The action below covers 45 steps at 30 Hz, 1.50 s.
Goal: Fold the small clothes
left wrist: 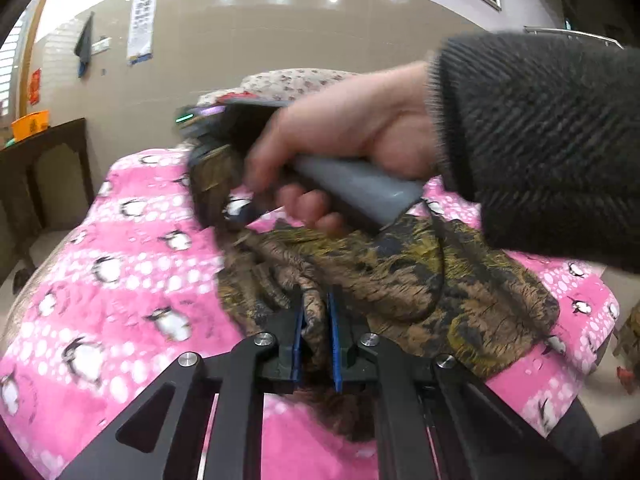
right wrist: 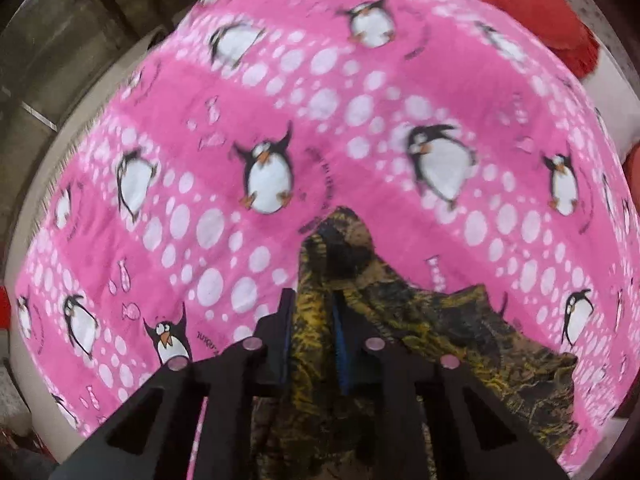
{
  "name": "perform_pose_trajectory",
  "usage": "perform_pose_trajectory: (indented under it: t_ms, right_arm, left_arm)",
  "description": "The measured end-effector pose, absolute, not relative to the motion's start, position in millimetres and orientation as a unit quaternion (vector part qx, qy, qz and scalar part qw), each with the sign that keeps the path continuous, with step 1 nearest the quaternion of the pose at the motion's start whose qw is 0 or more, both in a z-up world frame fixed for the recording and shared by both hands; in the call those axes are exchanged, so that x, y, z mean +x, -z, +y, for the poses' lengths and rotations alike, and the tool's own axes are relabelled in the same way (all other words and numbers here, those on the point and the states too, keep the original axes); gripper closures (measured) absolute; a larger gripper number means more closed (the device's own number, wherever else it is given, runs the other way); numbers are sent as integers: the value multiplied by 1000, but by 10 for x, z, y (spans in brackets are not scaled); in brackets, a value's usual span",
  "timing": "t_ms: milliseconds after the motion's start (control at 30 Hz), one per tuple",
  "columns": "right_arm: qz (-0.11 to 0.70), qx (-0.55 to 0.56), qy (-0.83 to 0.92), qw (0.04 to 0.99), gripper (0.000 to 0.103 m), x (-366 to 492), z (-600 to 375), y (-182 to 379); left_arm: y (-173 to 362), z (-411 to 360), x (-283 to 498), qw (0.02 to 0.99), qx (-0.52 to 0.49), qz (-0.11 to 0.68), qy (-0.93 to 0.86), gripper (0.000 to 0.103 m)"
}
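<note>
A small garment in an olive, brown and black print (left wrist: pixel 420 280) lies crumpled on a pink penguin blanket (left wrist: pixel 120 260). My left gripper (left wrist: pixel 316 316) is shut on a bunched fold of it at its near edge. My right gripper (right wrist: pixel 312 312) is shut on another part of the same garment (right wrist: pixel 440 340), with a cloth corner sticking out past the fingertips. In the left wrist view the person's right hand (left wrist: pixel 352 132) holds the right gripper's handle above the garment's far side; its fingers are blurred there.
The pink blanket (right wrist: pixel 280 100) covers a rounded surface that drops off at the sides. A dark wooden table (left wrist: pixel 44 168) with an orange box stands at the left. Floral cloth (left wrist: pixel 296 82) lies behind. Red fabric (right wrist: pixel 528 4) lies at the far right.
</note>
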State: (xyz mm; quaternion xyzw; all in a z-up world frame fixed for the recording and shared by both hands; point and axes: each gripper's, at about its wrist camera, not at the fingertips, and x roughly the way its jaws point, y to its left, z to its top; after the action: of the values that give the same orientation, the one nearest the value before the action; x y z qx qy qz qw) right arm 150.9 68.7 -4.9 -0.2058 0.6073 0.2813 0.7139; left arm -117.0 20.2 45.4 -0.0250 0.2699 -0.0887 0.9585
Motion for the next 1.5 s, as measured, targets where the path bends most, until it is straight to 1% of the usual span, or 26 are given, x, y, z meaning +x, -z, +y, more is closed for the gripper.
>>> perform_pose_trajectory:
  t_ms: [33, 67, 100, 133, 233, 367, 467, 533, 600, 633, 667, 733, 800, 1000, 1133, 1367, 1500]
  right_arm:
    - [606, -192, -283, 718, 87, 1525, 608, 5]
    - [606, -182, -286, 720, 87, 1541, 540, -32]
    - [606, -167, -290, 722, 87, 1555, 457, -67]
    - [607, -158, -291, 722, 87, 1578, 431, -72]
    - [609, -138, -290, 725, 87, 1607, 262, -95]
    - [609, -122, -292, 728, 87, 1682, 29, -98]
    - [606, -120, -294, 729, 87, 1677, -48, -105]
    - [605, -121, -294, 730, 87, 1645, -120, -130]
    - [605, -119, -293, 731, 87, 1660, -50, -147]
    - [604, -119, -295, 731, 87, 1659, -65, -157]
    - [603, -119, -296, 732, 87, 1657, -35, -154]
    - [601, -115, -302, 731, 87, 1659, -79, -173]
    - [603, -105, -302, 731, 88, 1680, -127, -169]
    - [593, -62, -304, 743, 89, 1766, -547, -330]
    - [583, -27, -303, 754, 89, 1840, -1050, -526]
    - [576, -8, -274, 770, 90, 1853, -2259, -753]
    - [586, 3, -251, 771, 90, 1858, -2944, -682]
  left_arm:
    - [-432, 254, -1221, 958, -26, 274, 81, 99]
    - [-398, 333, -1291, 957, -29, 281, 68, 86]
    - [-373, 383, -1334, 956, -32, 286, 57, 81]
    - [-350, 424, -1371, 955, -33, 292, 47, 72]
    - [-292, 574, -1453, 951, -39, 307, 13, 66]
    - [-253, 754, -1429, 948, -70, 310, -18, 52]
    - [-119, 776, -1212, 930, -117, 343, 67, 52]
    - [-2, 822, -1084, 906, -170, 372, 107, 52]
    - [116, 938, -1012, 881, -241, 389, 122, 62]
    - [128, 978, -1005, 877, -258, 387, 121, 81]
    - [125, 1029, -1000, 876, -266, 387, 108, 96]
    - [95, 1056, -1007, 880, -266, 384, 84, 100]
    - [-23, 982, -1040, 893, -237, 377, 71, 102]
    - [-543, 289, -1086, 940, -77, 314, 111, 103]
    - [-673, -251, -977, 941, -21, 297, 163, 103]
    - [-602, -1285, -819, 913, 36, 301, 272, 103]
    - [-500, -1798, -799, 895, 49, 317, 310, 103]
